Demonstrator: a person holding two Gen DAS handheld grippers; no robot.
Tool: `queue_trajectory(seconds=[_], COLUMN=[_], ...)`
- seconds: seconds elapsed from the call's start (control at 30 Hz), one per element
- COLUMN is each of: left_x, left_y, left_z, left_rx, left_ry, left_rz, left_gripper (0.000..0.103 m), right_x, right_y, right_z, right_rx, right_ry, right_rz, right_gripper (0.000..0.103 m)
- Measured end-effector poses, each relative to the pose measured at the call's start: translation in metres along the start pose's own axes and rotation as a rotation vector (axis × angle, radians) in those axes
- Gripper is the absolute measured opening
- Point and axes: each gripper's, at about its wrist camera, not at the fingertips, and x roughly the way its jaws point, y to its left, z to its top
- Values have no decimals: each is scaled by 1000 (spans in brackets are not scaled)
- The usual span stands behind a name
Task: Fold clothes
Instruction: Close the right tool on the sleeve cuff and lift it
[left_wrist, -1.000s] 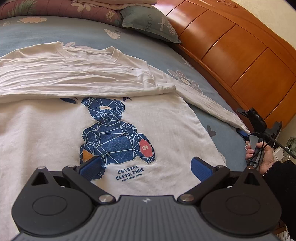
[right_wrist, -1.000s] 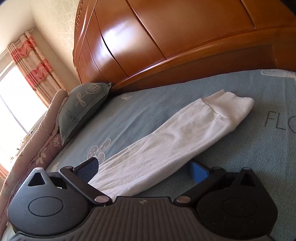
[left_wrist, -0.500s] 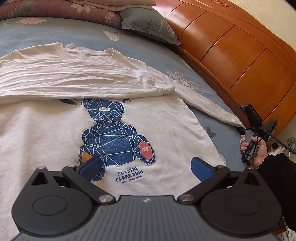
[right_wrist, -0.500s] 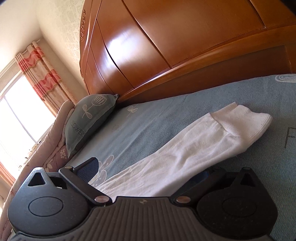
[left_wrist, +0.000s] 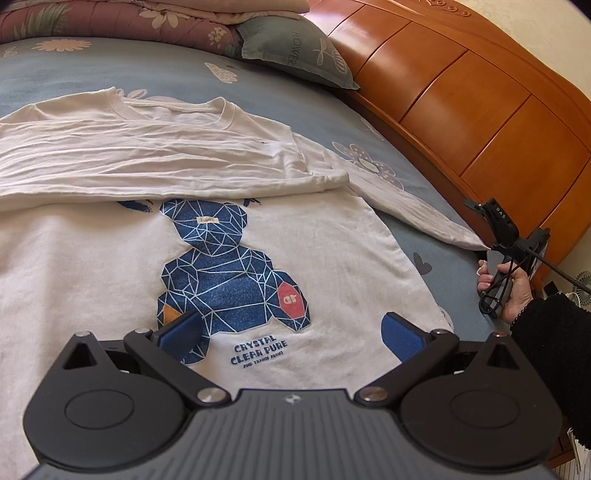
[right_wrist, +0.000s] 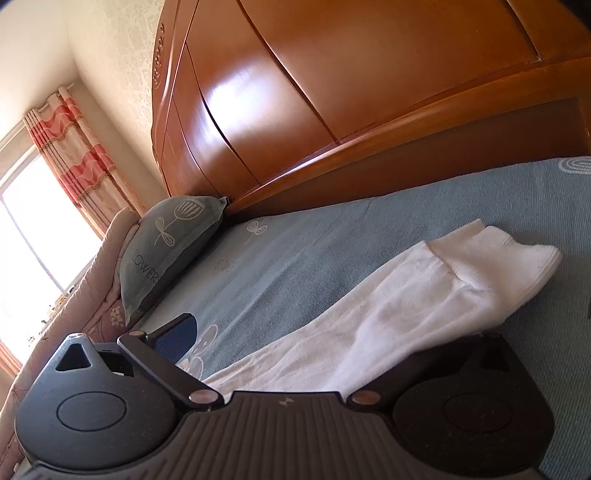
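Your white sweatshirt (left_wrist: 332, 251) lies flat on the blue bedsheet (left_wrist: 166, 70), one sleeve folded across the chest; its print of a blue geometric bear reads "CRYSTAL CLEAR PURE", with "ar" on a red patch. Your left gripper (left_wrist: 291, 328) hovers over the hem, jaws wide apart and empty. Your right gripper (right_wrist: 325, 343) is at the other sleeve (right_wrist: 424, 306), which drapes over its right finger; the left pad stands clear of the cloth, so the jaws look apart, not clamped. The pillow (right_wrist: 166, 251) by the wooden headboard (right_wrist: 332, 92) reads "FLOWERS".
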Motion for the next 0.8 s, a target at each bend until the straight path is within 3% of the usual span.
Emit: queue_trajectory(seconds=[0.13, 0.37, 0.8], left_x=[0, -2, -23], left_y=[-2, -8, -40], left_z=[0, 1, 1], left_rx=[5, 33, 254], left_ry=[3, 28, 98], left_rz=[6, 16, -40], left_gripper=[102, 102, 102], right_x=[0, -11, -30], right_y=[16, 64, 149], right_z=[1, 10, 6], right_rx=[-22, -56, -148], right_ry=[58, 61, 133], right_rz=[49, 167, 285], right_gripper=[103, 103, 103])
